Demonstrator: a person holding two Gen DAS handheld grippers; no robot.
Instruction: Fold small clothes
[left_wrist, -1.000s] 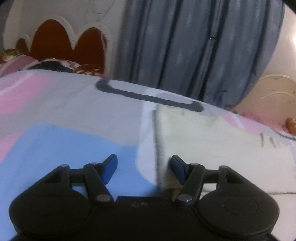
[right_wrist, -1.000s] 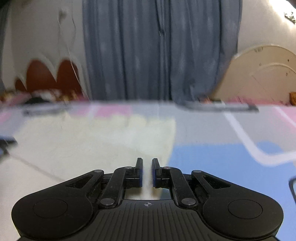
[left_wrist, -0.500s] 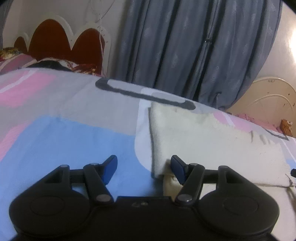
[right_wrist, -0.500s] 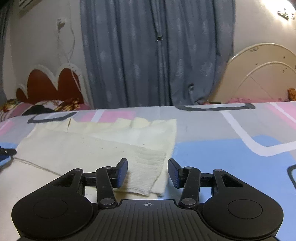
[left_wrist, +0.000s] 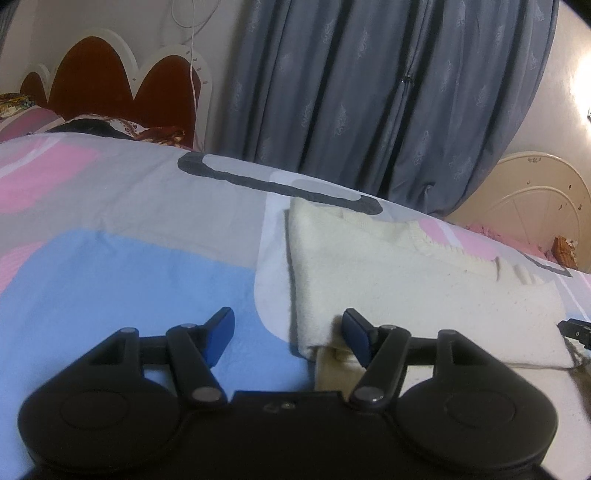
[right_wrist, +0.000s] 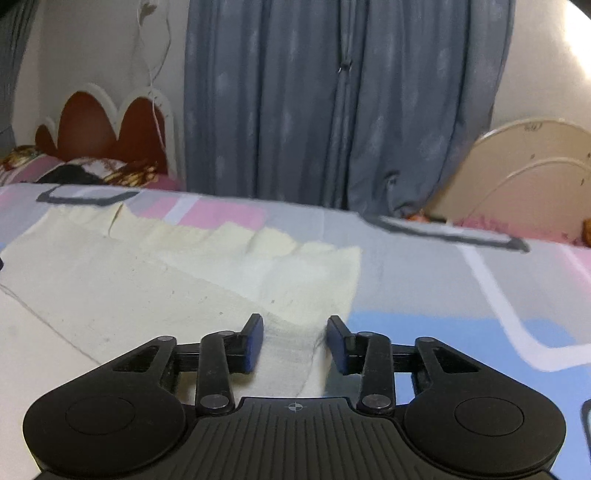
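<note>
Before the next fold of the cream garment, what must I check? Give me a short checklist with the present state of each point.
1. Cream garment lies flat on the bedsheet: ok.
2. Left hand-held gripper is open: ok.
3. Garment's near corner is between the left pads: ok for position, though the pads do not press on it.
4. Right hand-held gripper has fabric between its pads: ok; its jaws are closing and do not yet pinch.
5. Both grippers are at opposite ends of the near edge: ok.
6. How many layers each gripper would take: cannot tell.
</note>
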